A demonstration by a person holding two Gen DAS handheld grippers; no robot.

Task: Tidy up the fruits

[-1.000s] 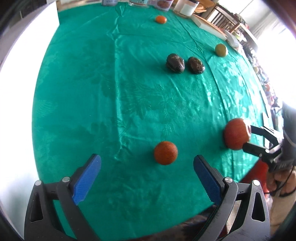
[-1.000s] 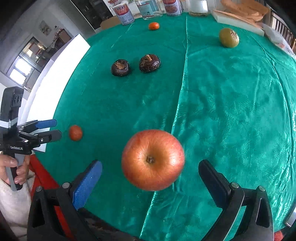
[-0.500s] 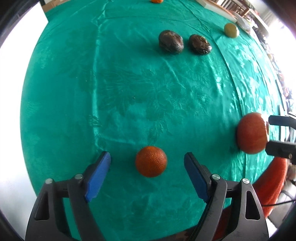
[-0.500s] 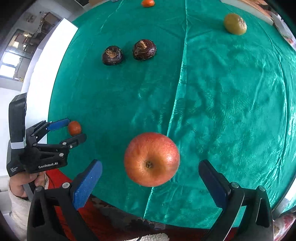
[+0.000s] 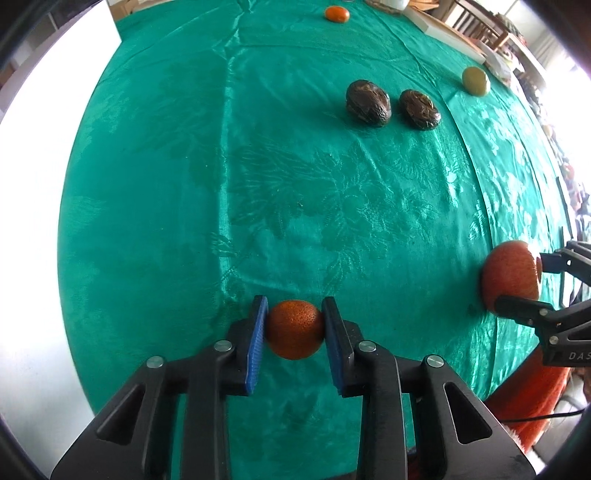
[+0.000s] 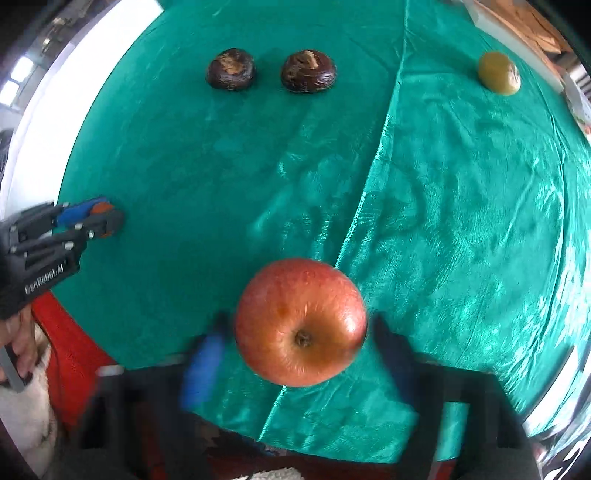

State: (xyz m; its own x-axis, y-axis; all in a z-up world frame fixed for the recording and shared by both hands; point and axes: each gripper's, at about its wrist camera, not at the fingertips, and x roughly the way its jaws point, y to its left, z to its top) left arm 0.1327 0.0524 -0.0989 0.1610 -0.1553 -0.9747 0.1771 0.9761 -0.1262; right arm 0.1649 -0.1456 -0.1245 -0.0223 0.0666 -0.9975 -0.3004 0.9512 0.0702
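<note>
Left wrist view, lower centre: left gripper (image 5: 294, 329) clamped on a small orange (image 5: 294, 328), both blue pads (image 5: 257, 343) pressed flat against its sides, fruit low over the green tablecloth (image 5: 295, 192).

Right wrist view, lower centre: right gripper (image 6: 301, 341) blurred; its fingers sit close on either side of a red apple (image 6: 301, 326), stem end facing the camera. They appear to touch it, but with the blur I cannot tell whether the grip is firm. In the left wrist view the same apple sits at the right edge, between 2 black fingers.

Mid distance, upper centre: 2 dark brown fruits (image 5: 368, 103) (image 5: 420, 109) just beside each other on the cloth.

Far, upper right: 1 yellow-green fruit (image 5: 476, 81), alone. Top edge: 1 second small orange (image 5: 337, 14).
</note>
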